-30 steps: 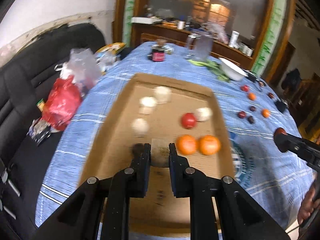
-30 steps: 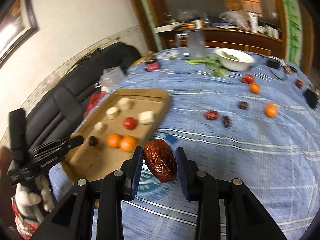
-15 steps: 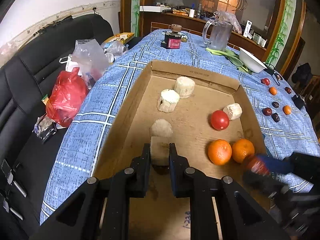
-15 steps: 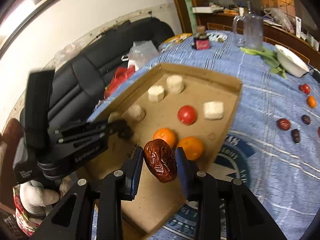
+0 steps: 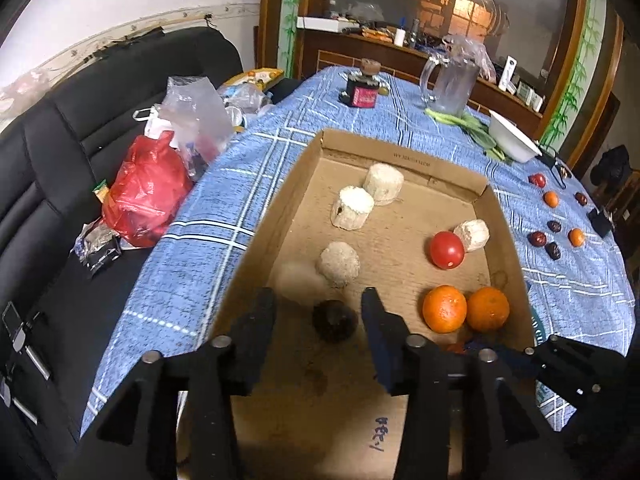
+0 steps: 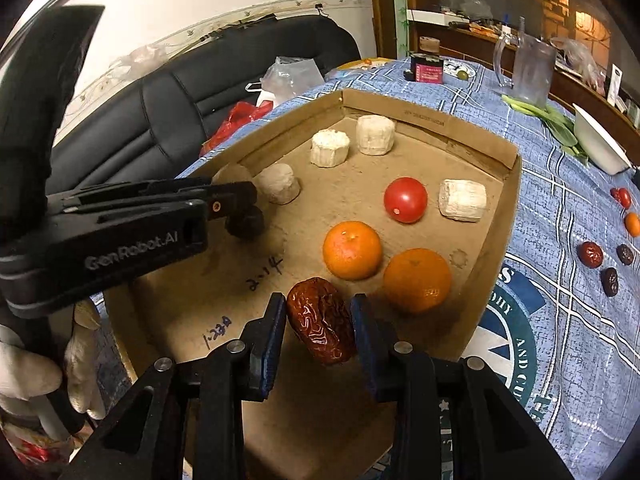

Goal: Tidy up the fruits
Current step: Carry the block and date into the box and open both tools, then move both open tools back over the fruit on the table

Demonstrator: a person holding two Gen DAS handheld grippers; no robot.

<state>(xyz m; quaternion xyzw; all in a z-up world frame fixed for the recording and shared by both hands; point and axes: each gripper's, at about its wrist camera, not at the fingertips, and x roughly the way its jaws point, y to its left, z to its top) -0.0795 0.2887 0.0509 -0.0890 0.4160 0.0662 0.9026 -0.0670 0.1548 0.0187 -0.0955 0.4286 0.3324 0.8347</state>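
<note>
Now the left gripper (image 5: pixel 319 312) jaws are opening, a dark round fruit (image 5: pixel 334 319) loose between them on the shallow brown cardboard tray (image 5: pixel 404 157). The right gripper (image 6: pixel 319 318), its jaws starting to part, pinches a wrinkled reddish-brown date (image 6: pixel 321 320) at 7 o'clock from two round oranges (image 6: pixel 351 249).

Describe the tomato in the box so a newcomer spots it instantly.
Find the cardboard box on the blue checked tablecloth. Toward its right wall, beyond the two oranges, sits the tomato beside a pale chunk. It is the box's only smooth, shiny red ball.
</note>
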